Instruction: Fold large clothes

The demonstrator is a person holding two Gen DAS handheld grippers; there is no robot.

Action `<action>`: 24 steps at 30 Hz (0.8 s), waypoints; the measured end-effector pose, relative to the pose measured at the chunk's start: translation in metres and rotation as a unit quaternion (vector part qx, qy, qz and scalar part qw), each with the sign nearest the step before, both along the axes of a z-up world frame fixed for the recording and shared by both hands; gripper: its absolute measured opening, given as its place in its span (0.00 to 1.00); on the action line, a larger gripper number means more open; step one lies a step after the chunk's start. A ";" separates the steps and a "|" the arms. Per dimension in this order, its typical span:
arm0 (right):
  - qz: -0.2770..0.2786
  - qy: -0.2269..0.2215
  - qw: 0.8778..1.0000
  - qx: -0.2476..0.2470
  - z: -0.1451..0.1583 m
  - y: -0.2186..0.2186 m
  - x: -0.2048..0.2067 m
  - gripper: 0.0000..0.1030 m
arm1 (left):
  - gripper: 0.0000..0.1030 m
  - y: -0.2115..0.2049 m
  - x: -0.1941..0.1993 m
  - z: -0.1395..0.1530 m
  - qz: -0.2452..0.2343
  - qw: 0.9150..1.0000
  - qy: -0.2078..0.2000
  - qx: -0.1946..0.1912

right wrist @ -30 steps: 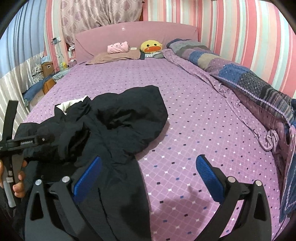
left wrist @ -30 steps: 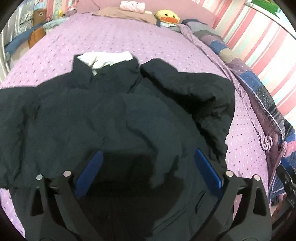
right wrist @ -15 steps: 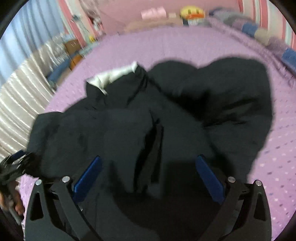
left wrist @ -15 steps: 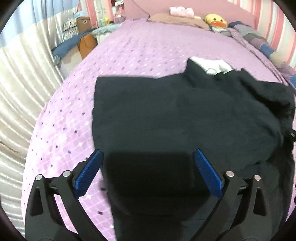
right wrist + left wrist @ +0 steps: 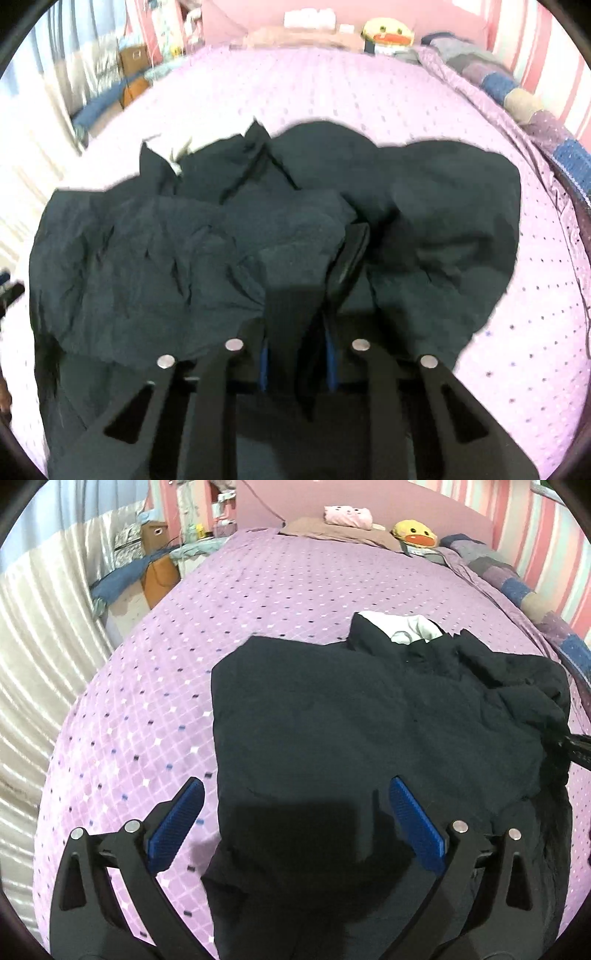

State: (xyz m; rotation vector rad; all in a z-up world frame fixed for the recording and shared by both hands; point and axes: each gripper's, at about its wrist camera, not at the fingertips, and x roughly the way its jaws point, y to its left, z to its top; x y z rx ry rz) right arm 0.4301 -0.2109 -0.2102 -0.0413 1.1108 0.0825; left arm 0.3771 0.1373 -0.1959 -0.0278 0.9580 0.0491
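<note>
Only right wrist view shows right gripper (image 5: 295, 354) pinching black garment (image 5: 207, 251)

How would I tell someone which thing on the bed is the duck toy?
Start at the pink headboard at the far end of the purple bed. Along it lie a brown pillow with a pink roll on top, and right of them the duck toy. It alone is yellow, with an orange beak.

Bed (image 5: 280, 590) bears dark, perhaps black, garment (image 5: 369, 731).
</note>
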 end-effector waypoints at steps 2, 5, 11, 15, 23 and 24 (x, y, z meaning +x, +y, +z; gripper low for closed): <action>0.023 0.020 0.999 -0.029 -0.015 -0.002 -0.004 0.33 | 0.97 -0.004 0.010 -0.016 0.000 1.000 0.017 0.005; 0.028 0.009 0.999 -0.028 -0.005 -0.012 -0.012 0.47 | 0.97 -0.009 0.025 -0.047 0.007 0.998 0.055 0.004; 0.026 -0.062 0.998 -0.008 0.058 -0.025 0.032 0.71 | 0.97 -0.009 0.028 -0.034 0.003 0.999 0.033 -0.004; 0.042 -0.039 0.997 -0.046 0.041 -0.001 0.094 0.71 | 0.97 -0.008 0.039 -0.018 -0.001 1.000 0.023 -0.011; 0.083 0.082 0.975 -0.189 -0.046 0.029 0.159 0.57 | 0.97 -0.001 0.064 -0.012 0.003 1.000 0.028 0.008; 0.073 0.087 0.978 -0.176 -0.048 0.022 0.159 0.46 | 0.97 0.000 0.062 -0.012 0.003 1.000 0.028 0.008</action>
